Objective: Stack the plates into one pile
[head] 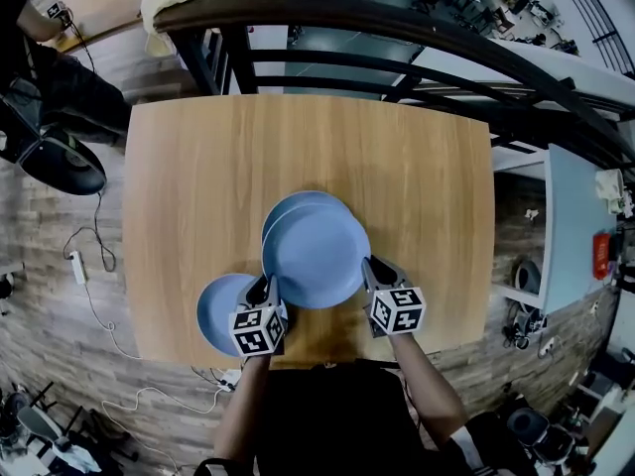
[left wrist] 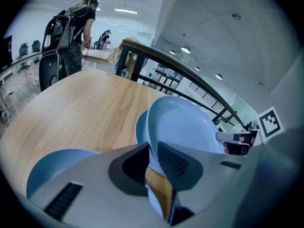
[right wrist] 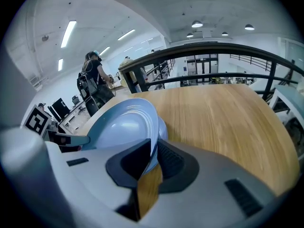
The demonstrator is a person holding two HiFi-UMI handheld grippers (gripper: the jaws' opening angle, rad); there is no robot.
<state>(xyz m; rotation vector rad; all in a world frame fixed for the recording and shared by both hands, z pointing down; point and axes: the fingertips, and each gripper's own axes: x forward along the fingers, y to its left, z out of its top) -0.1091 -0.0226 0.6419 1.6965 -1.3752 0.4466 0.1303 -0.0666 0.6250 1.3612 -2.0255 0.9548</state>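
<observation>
Head view: wooden table bearing blue plates, black railing beyond, plank floor.

**Bright, even room light; strong fisheye**

Ceiling strip lights and round lamps light everything evenly. The table carries only soft, faint shadows, and the plate shows a mild sheen. The railing bows with lens distortion. Both gripper views have black corners. Up close, the left gripper and right gripper look blurred.
</observation>
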